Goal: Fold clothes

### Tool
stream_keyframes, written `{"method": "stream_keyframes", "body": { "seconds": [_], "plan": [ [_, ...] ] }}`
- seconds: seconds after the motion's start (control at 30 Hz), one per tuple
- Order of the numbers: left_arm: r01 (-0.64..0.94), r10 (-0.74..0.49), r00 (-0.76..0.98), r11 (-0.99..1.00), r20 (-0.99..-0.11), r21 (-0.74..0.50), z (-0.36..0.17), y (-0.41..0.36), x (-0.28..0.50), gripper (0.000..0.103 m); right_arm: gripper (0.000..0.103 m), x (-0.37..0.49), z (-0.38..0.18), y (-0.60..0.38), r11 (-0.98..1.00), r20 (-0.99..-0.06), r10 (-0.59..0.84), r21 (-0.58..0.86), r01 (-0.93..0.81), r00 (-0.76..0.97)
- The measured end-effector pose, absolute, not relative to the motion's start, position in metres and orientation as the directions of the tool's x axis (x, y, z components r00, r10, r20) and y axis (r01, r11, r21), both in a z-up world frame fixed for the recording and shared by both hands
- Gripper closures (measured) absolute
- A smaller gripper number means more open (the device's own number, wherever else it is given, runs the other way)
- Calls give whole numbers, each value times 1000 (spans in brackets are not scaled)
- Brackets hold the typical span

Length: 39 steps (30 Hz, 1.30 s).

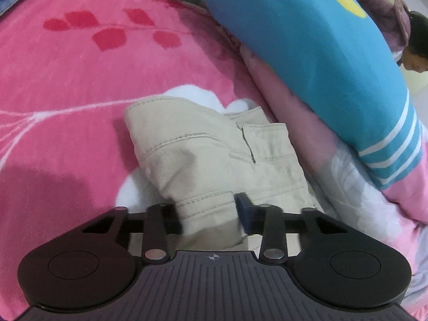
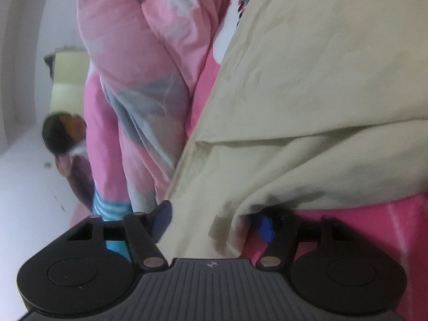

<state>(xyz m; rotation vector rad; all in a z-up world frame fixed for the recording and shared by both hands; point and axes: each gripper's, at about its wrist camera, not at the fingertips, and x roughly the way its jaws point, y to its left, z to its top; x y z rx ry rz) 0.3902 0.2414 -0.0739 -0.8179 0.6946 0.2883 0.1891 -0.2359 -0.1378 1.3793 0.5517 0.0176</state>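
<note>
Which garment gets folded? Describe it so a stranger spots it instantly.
Start at the pink floral blanket covering the bed. Beside the blue striped cushion lie the beige trousers, gripped by both grippers. They alone are plain beige with stitched seams.

Open pink plush blanket (image 1: pixel 67 85) is lying free across the frame's left. A blue striped cushion (image 1: pixel 307 53) on a pink quilt (image 1: pixel 307 139) is blocking the right.

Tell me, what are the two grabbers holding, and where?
Both hold the beige trousers. The left gripper pinches a stitched hem edge; the right gripper clamps a bunched fold of the cloth.
</note>
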Motion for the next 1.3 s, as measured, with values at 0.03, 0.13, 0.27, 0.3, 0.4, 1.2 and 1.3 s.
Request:
{"method": "stream_keyframes", "body": {
  "seconds": [0.03,0.13,0.27,0.3,0.4,1.2,1.3],
  "plan": [
    [-484,-16,751,667,-660,-566,-72,241,389,80,71,190,-140,-237,207,-357,318,930,303,878],
    [-476,-5,769,663,-640,-578,-62,242,381,86,90,185,-152,-245,167,-335,318,940,296,887],
    [-478,11,781,653,-624,-587,-47,251,359,89,93,177,-140,-242,215,-319,325,942,259,890],
    [-483,15,780,650,-626,-586,-44,254,351,89,93,174,-136,-241,222,-315,328,942,251,891],
    [-495,31,777,647,-628,-580,-37,268,320,90,94,165,-128,-239,237,-308,346,943,235,886],
    [-501,9,775,618,-632,-606,66,366,174,48,62,63,-93,-255,403,-409,514,891,208,754],
    [-331,-99,839,688,-535,-646,89,330,158,45,62,49,-72,-277,492,-423,478,855,164,770]
  ]
}}
